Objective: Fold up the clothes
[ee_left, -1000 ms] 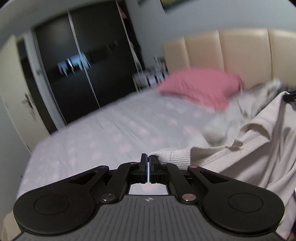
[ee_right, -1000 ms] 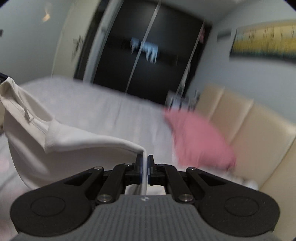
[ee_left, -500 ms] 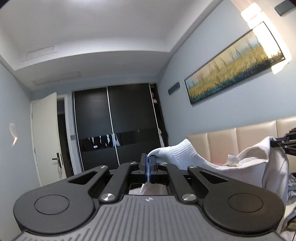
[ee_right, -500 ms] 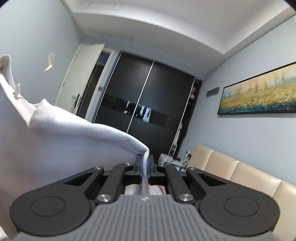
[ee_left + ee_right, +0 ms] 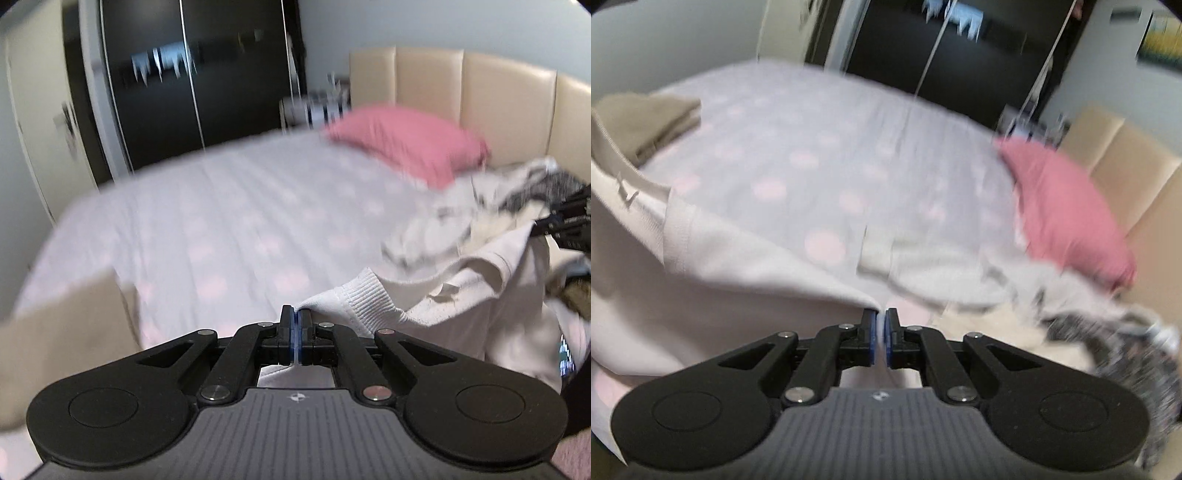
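Observation:
A white sweatshirt (image 5: 480, 295) with a ribbed cuff (image 5: 362, 299) hangs stretched between both grippers above the bed. My left gripper (image 5: 296, 317) is shut on its edge beside the cuff. In the right wrist view the same white sweatshirt (image 5: 701, 280) spreads to the left, and my right gripper (image 5: 881, 321) is shut on a corner of it. The right gripper's tip (image 5: 565, 221) shows at the far right of the left wrist view, holding the cloth up.
A bed with a pale dotted sheet (image 5: 221, 221) fills the middle. A pink pillow (image 5: 406, 140) lies by the beige headboard (image 5: 480, 96). A heap of loose clothes (image 5: 1071, 314) lies to the right. Folded beige cloth (image 5: 653, 118) rests at the left. A dark wardrobe (image 5: 192, 74) stands behind.
Both grippers swung up toward the ceiling with the sweatshirt half a second ago and have come back down over the bed. Both stay shut on it.

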The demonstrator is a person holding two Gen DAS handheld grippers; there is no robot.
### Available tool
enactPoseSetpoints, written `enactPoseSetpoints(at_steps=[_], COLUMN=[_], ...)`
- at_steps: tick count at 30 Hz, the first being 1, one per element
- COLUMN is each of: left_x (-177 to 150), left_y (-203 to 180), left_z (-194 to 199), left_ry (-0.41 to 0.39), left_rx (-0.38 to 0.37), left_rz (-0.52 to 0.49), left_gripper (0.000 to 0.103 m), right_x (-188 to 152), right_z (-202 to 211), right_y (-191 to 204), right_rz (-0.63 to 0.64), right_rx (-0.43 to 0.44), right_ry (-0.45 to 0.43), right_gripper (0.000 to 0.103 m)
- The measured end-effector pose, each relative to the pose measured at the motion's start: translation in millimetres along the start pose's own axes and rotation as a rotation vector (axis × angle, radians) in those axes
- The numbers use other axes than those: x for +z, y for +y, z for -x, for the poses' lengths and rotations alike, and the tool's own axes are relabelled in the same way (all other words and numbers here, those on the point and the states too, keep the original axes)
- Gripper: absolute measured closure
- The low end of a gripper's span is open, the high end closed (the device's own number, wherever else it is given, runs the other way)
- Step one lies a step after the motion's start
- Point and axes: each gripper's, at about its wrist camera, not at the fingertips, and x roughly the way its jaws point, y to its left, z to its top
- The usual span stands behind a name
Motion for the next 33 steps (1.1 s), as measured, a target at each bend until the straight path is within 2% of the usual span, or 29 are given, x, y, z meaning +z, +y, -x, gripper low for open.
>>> enactPoseSetpoints(at_steps=[3,8,10,12,16,18,19,24,33], left_x=[-18.9,-44.2,-49.9,-53.4,-60.2,-63.4,-65.5,-73.5,-85.2], left_y=[9.7,13.0,13.3,7.7,-3.4,-7.9,-10.6,-18.5,-32.6], left_z=[-34.7,-58.0,-63.0,-68.4,-77.4,-77.7,-76.6,-66.8,-80.8], left_ry=[0.07,0.08,0.088,0.099,0.11,0.112,0.108,0.107,0.198], left_rx=[-0.046,-0.138,-0.147,-0.136,-0.145,-0.164,-0.161,-0.122,-0.128], left_rz=[0.027,0.05,0.028,-0.017,-0.141,-0.218,-0.26,-0.448,-0.858], left_gripper=[0.103,0.099,0.098,0.087,0.073,0.058,0.056,0.054,0.055], right_x=[-12.2,-30.7,-33.9,-38.5,-44.6,-46.0,-46.8,-49.3,-50.8], right_z=[-31.2,-70.5,-79.8,-96.3,-106.9,-108.0,-108.5,-110.4,-112.9], right_y=[1.9,-5.7,-11.9,-18.8,-20.0,-20.4,-20.6,-20.7,-16.7], right_rz=[-0.035,-0.069,-0.076,-0.09,-0.093,-0.09,-0.088,-0.078,-0.073], right_rx=[0.012,0.025,0.034,0.043,0.053,0.053,0.054,0.055,0.052], right_ry=[0.062,0.147,0.17,0.19,0.217,0.219,0.22,0.226,0.231], right_gripper=[0.097,0.097,0.097,0.096,0.096,0.096,0.096,0.096,0.093])
